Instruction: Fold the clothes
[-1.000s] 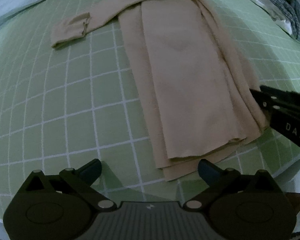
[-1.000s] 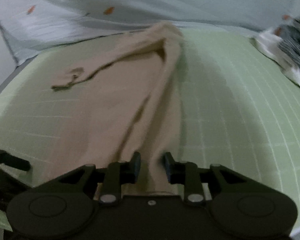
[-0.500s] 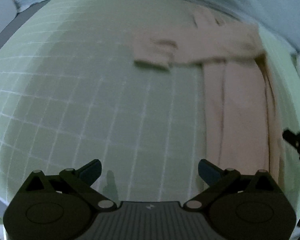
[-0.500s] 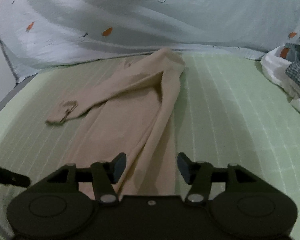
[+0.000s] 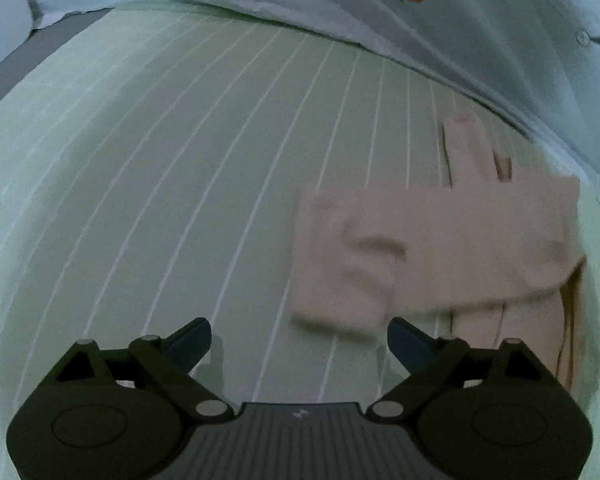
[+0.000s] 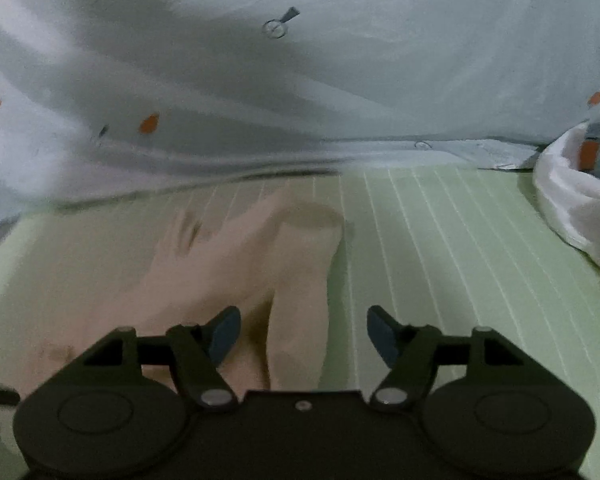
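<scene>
Beige garment [image 5: 440, 248] lies on the green mat [image 5: 180, 200], no gripper holds it.
Left view: left gripper [image 5: 299, 336] wide, slowly closing, empty, garment's sleeve just beyond. Right view: right gripper [image 6: 303, 336] opening, empty, above the garment [image 6: 260, 272]; a clothes pile [image 6: 580, 200] far right.

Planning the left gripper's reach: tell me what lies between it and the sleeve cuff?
Only bare green sheet, per the left wrist view. The closing left gripper holds nothing; the cuff lies just ahead.
</scene>
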The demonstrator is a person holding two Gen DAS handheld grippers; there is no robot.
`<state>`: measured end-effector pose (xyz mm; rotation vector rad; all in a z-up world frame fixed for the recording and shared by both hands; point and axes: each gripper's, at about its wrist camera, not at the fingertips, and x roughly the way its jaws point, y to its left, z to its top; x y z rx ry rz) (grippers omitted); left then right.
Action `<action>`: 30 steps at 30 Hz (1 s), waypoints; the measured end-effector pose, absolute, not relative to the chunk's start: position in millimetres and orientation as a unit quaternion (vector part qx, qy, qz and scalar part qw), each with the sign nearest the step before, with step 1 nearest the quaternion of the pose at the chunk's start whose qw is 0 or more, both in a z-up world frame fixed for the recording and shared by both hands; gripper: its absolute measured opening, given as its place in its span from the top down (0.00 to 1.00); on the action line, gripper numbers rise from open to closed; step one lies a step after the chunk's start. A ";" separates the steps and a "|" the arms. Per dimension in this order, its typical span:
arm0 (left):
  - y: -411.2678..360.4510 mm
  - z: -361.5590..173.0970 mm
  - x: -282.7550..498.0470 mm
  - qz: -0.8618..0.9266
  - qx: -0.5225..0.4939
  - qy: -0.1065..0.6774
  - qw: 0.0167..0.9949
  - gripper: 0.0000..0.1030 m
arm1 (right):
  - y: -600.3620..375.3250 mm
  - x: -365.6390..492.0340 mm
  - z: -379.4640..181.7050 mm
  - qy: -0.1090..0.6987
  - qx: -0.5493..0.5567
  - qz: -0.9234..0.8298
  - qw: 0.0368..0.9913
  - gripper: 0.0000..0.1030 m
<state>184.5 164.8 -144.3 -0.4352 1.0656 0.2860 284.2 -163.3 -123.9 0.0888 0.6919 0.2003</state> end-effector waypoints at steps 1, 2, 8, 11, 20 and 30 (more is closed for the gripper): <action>167.6 -145.9 192.4 0.133 -0.208 0.500 0.830 0.10 | -164.0 298.6 -123.6 0.339 0.054 0.103 0.934 0.31; 170.6 -148.1 200.8 0.133 -0.209 0.500 0.830 0.12 | -163.2 312.7 -124.4 0.341 0.062 0.110 0.932 0.31; 170.3 -157.2 220.1 0.164 -0.198 0.479 0.839 0.42 | -147.2 373.8 -141.0 0.363 0.091 0.141 0.916 0.33; 169.3 -156.1 218.8 0.175 -0.199 0.468 0.843 0.77 | -145.7 389.8 -149.5 0.382 0.095 0.133 0.910 0.58; 170.9 -107.7 201.3 0.189 -0.205 0.412 0.868 0.95 | -166.4 388.6 -120.4 0.341 0.128 0.183 0.913 0.92; 201.8 -58.3 181.5 0.231 -0.212 0.344 0.885 0.95 | -135.9 397.4 -111.7 0.330 0.126 0.221 0.909 0.91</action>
